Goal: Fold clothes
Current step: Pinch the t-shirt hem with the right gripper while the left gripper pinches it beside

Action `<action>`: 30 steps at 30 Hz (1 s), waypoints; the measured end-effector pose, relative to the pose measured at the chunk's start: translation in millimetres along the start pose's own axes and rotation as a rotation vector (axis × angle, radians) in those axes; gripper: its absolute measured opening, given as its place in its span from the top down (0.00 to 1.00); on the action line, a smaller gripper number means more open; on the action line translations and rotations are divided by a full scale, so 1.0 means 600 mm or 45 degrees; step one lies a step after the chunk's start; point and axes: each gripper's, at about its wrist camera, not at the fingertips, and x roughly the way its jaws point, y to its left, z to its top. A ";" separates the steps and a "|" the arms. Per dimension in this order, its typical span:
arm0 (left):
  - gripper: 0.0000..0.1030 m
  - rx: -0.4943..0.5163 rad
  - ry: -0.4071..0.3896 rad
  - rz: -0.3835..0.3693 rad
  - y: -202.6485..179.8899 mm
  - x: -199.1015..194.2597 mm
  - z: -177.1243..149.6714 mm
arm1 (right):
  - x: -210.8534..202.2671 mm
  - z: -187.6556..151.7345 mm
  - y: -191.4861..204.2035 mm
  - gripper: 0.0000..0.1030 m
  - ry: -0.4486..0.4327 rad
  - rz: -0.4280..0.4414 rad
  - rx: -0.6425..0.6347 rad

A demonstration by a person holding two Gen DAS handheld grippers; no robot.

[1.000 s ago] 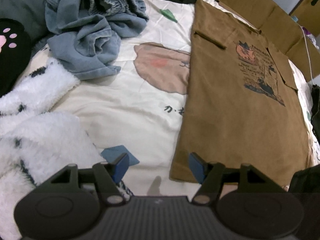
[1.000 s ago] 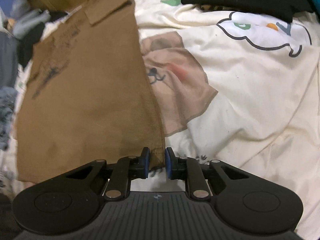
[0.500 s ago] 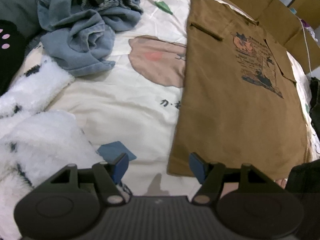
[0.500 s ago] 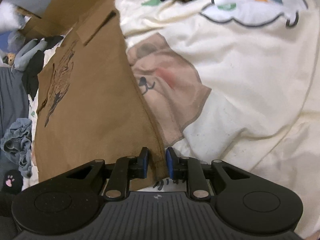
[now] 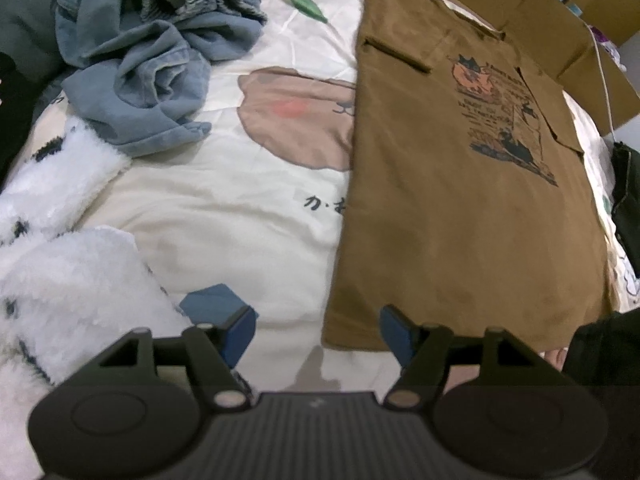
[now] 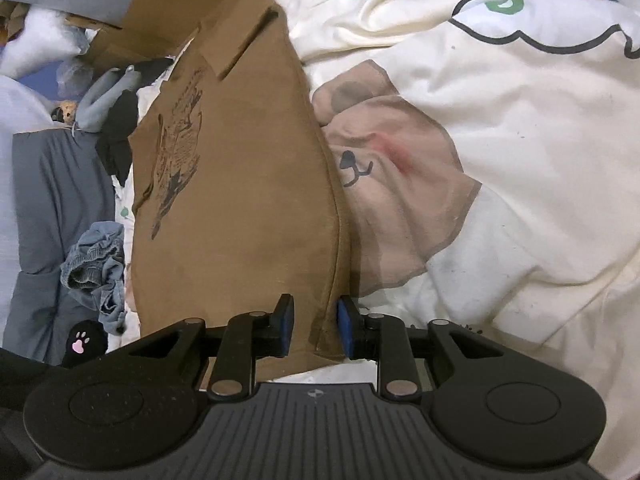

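Here, a brown T-shirt (image 5: 460, 200) lies flat on my cream cartoon bedspread (image 5: 224, 208).
Left claw (image 5: 318, 334) gapes empty; right claw (image 6: 314, 328), just loosened, straddles the shirt's corner.

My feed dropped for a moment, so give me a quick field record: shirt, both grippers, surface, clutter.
shirt: brown T-shirt lying flat, sides folded in, print up
left gripper: open, astride the shirt's bottom corner, gripping nothing
right gripper: jaws part open, shirt's edge between the pads, no visible pinch
surface: cream cartoon-print duvet
clutter: crumpled blue garment, white fluffy fabric
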 end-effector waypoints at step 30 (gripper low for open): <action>0.39 -0.143 -0.049 -0.205 0.020 0.102 0.006 | 0.001 0.013 0.005 0.93 0.005 -0.298 0.046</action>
